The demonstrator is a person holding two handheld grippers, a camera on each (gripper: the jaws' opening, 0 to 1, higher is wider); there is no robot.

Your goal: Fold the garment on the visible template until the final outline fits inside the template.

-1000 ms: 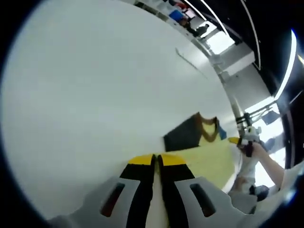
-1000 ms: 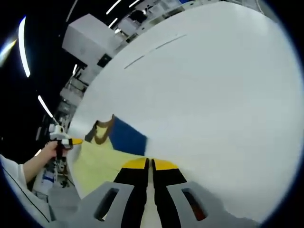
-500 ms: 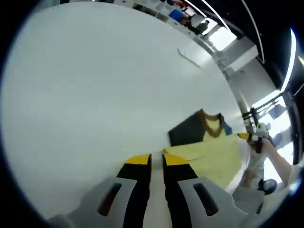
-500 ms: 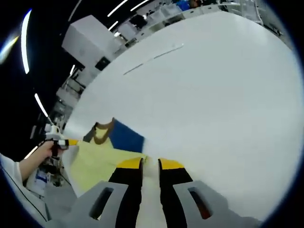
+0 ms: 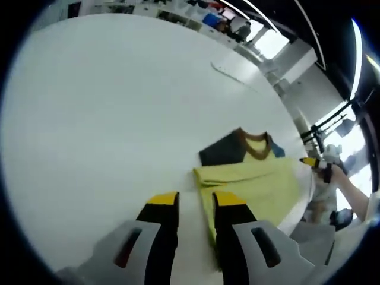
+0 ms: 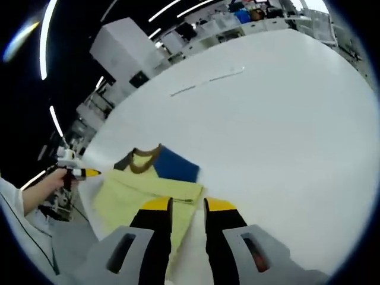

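With both my grippers' fingers now parted and empty after releasing the fold, my left gripper (image 5: pixel 187 202) and right gripper (image 6: pixel 187 205) hover over the yellow garment (image 5: pixel 252 190), lying folded at the white desk's (image 5: pixel 107 119) near edge.

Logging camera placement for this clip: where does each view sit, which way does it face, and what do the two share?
Left gripper view: rides on the left tool, looking across the white table at the folded yellow garment; the right tool and a hand enter at right.
Right gripper view: rides on the right tool, facing the same garment; the left tool enters at left.
Shared: garment, table.
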